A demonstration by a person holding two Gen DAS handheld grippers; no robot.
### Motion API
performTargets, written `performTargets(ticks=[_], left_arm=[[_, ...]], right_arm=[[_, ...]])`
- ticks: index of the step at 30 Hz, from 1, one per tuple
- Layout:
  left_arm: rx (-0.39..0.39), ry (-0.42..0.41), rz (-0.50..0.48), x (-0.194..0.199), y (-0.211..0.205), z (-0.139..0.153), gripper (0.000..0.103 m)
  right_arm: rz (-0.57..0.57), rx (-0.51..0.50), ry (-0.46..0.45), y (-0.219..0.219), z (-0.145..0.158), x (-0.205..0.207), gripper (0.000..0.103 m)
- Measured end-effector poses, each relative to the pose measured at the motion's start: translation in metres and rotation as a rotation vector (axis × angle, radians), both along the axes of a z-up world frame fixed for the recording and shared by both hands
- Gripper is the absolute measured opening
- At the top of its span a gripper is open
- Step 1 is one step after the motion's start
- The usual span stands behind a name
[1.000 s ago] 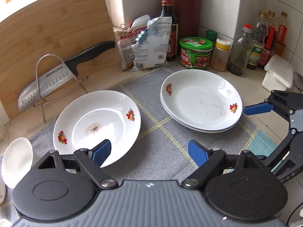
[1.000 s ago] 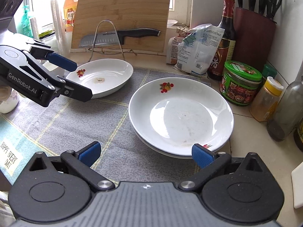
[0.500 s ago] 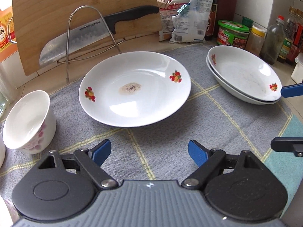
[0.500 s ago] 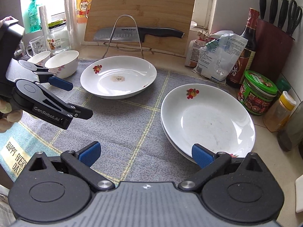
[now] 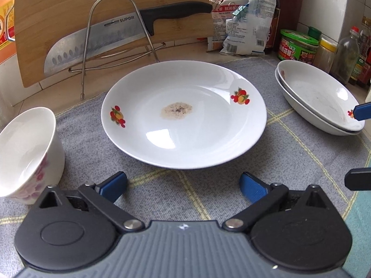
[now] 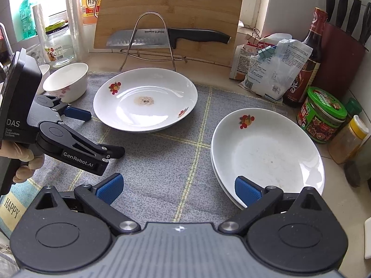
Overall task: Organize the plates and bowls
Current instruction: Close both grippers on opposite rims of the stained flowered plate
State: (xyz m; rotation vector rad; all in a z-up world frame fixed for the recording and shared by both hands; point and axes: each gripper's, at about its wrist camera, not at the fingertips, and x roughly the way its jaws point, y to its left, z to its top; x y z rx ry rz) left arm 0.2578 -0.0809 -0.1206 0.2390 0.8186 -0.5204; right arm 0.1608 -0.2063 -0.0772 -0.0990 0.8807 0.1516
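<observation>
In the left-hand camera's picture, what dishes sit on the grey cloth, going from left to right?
White bowl with pink flowers → single plate with a brown stain → stack of two plates.

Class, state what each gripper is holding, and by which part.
Nothing: the left gripper and right gripper are both open and empty.

A gray cloth [image 6: 162, 162] covered the table [image 6: 208, 69]. On it sat a plate [image 6: 145, 99] mid-frame, two stacked plates [image 6: 266, 153] at right, and a bowl [image 6: 67, 82] at upper left.
</observation>
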Motion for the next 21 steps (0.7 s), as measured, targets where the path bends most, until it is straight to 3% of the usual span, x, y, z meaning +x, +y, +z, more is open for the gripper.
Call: performTargets(ticks=[9,21], left_arm=[[-0.018,-0.025,0.031,0.011,-0.004,-0.002,0.103],[-0.025,-0.043,0.072,0.011,-0.006,-0.002,0.103]], right_arm=[[0.044,-0.005,0.008,0.008,0.004,0.026,0.103],[0.251,0.044,0.023,0.000,0.000,0.115,0.103]])
